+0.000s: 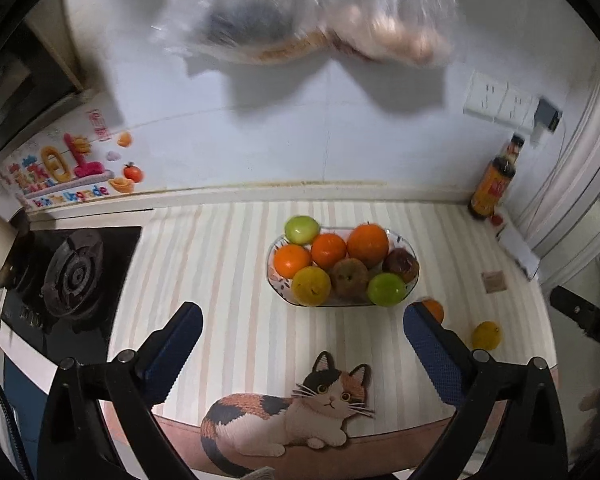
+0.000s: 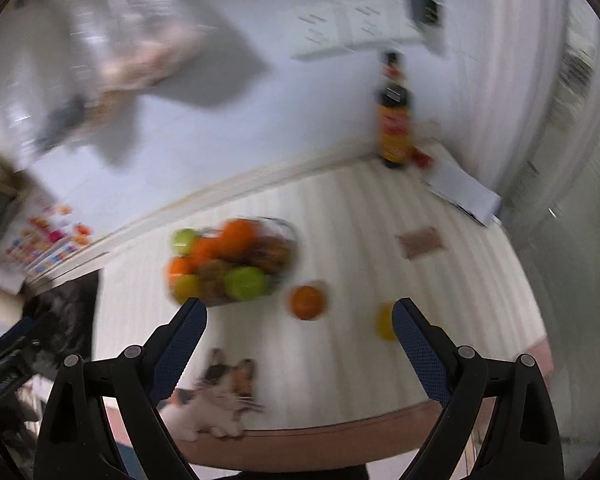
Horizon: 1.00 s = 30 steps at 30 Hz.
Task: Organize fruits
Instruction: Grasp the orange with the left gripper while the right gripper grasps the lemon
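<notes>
Not much writing can be read tbh: the dark sauce bottle label is too blurry. The patterned oval fruit bowl, piled with fruit, is set mid-counter on a striped cat-print mat; an orange and lemon are left beside it. Left gripper and right gripper are spread wide, nothing held.

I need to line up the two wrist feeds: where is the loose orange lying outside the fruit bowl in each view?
Left wrist: the loose orange sits right of centre, half hidden behind the left claw's right finger.
Right wrist: the same orange lies near centre, in full view though blurred.
Shared landmark: the fruit bowl, just left of the orange.
</notes>
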{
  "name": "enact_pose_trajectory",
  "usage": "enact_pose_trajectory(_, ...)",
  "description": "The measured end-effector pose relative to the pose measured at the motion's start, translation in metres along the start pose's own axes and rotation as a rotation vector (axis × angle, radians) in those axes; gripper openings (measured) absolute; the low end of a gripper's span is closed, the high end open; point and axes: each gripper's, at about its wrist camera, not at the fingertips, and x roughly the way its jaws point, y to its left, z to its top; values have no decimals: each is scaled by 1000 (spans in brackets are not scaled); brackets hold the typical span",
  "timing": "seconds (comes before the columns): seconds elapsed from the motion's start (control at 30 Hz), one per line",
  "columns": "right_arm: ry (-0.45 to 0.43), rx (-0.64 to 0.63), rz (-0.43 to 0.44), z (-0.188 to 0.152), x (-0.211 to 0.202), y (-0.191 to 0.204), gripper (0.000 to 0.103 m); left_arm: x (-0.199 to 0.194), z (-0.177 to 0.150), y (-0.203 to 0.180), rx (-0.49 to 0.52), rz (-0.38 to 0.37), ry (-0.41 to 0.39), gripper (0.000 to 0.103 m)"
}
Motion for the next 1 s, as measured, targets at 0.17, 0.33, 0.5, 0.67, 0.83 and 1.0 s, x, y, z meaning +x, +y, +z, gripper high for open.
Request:
enact_pose_trajectory(0.17, 108, 112, -75, -4, 67, -70, 96, 55, 0, -42, 78, 2, 101, 103)
enact_pose_trajectory(0.33, 200, 191, -27, -18, 141, -110, 93, 115, -8, -95, 158, -24, 228, 103)
enact_pose_trajectory(0.5, 252, 195, 22, -28, 194, -116, 84, 163, -12, -137, 196, -65, 332, 103)
enact_pose_trajectory(0.67, 279, 116, -1, -32, 220, -110, 61, 201, -15, -169, 201, -99, 407, 103)
enact_pose_trajectory(0.83, 294, 103, -8, -35, 216, -121, 61, 231, -20, -196, 234, -114, 458, 103)
enact_pose_trajectory(1.0, 315, 119, -13, -37, 216, -134, 61, 259, -23, -216, 264, -104, 503, 100)
